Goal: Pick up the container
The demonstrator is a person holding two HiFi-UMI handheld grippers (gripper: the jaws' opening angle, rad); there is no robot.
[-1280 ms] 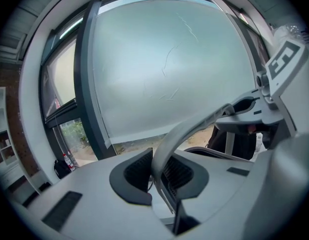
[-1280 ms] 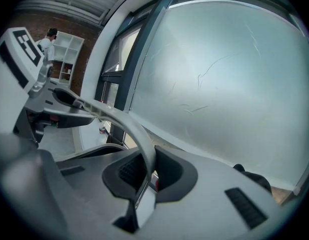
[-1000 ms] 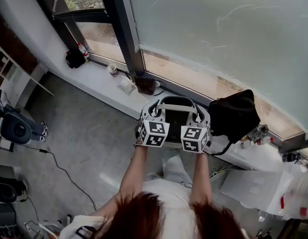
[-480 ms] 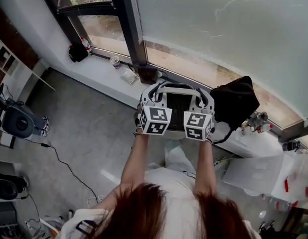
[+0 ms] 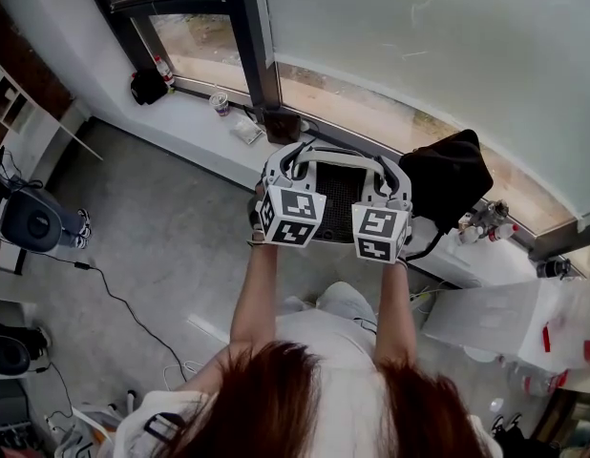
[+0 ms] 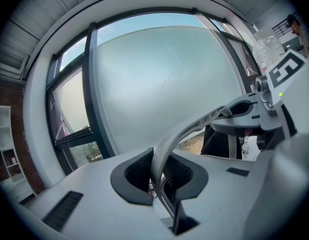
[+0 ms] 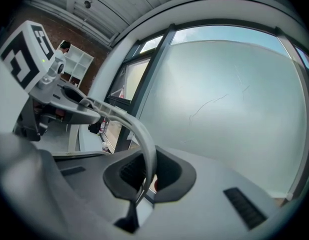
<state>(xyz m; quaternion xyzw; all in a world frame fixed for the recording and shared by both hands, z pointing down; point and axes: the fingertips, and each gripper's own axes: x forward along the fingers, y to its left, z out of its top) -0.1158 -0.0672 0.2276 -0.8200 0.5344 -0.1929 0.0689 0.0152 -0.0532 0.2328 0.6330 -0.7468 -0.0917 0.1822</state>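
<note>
Clamping the container (image 5: 341, 191) handle, left gripper (image 6: 157, 173) and right gripper (image 7: 147, 176) fingers; grey floor (image 5: 161, 246), window sill (image 5: 190, 127) beyond

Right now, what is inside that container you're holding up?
In the head view, the container shows only a dark gridded inside under its arched handle; no contents show. Its near part is covered by the marker cubes of the left gripper and right gripper.

Industrial-style workroom: big windows (image 5: 448, 46), concrete floor (image 5: 161, 227), brick wall (image 5: 23, 70), white shelving (image 6: 5, 134).
</note>
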